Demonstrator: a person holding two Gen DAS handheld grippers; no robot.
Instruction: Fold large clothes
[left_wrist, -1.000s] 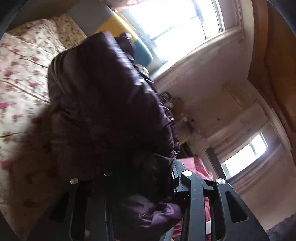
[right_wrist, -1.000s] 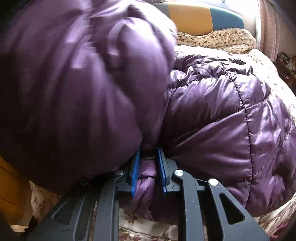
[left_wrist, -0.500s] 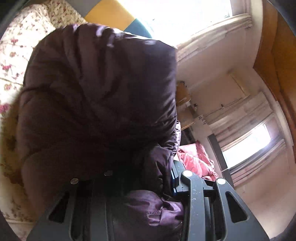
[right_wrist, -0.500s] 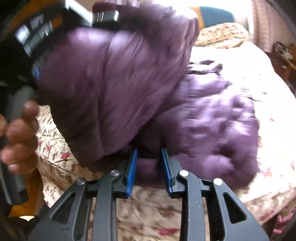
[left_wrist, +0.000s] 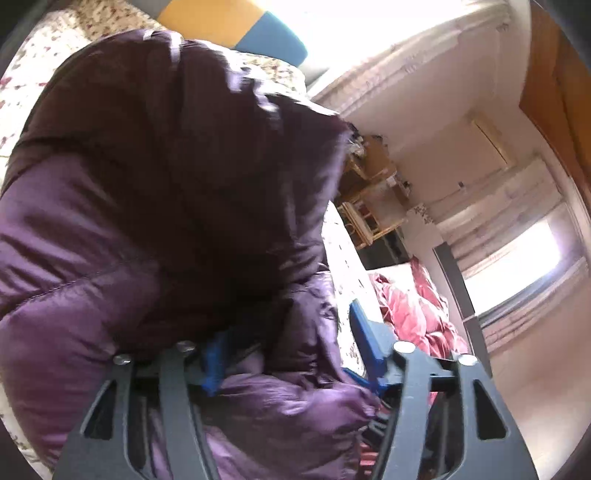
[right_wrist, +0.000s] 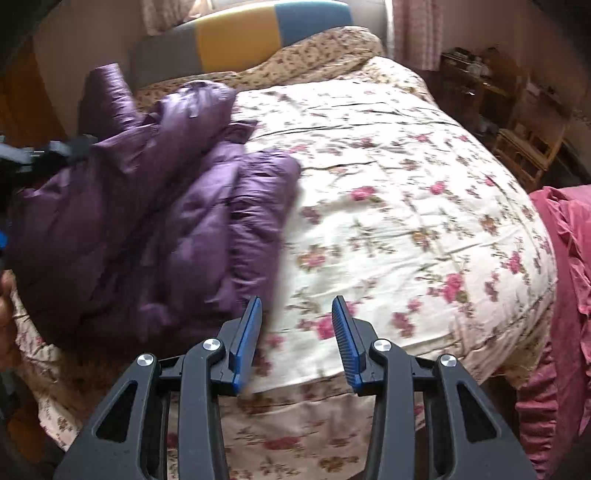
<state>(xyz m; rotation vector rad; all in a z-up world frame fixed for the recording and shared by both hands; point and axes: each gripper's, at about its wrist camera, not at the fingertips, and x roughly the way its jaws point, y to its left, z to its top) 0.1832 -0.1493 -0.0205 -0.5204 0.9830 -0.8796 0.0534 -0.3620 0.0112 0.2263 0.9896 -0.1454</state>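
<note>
At the bed's left edge the bunched purple puffer jacket probably still lies loose between the left gripper's opening jaws, while rightward the right gripper's empty jaws, also opening, hover over bare quilt.

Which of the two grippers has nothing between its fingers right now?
The right gripper: its opening jaws frame only the floral bedspread. The left gripper, also opening, has purple jacket fabric between its pads.
</note>
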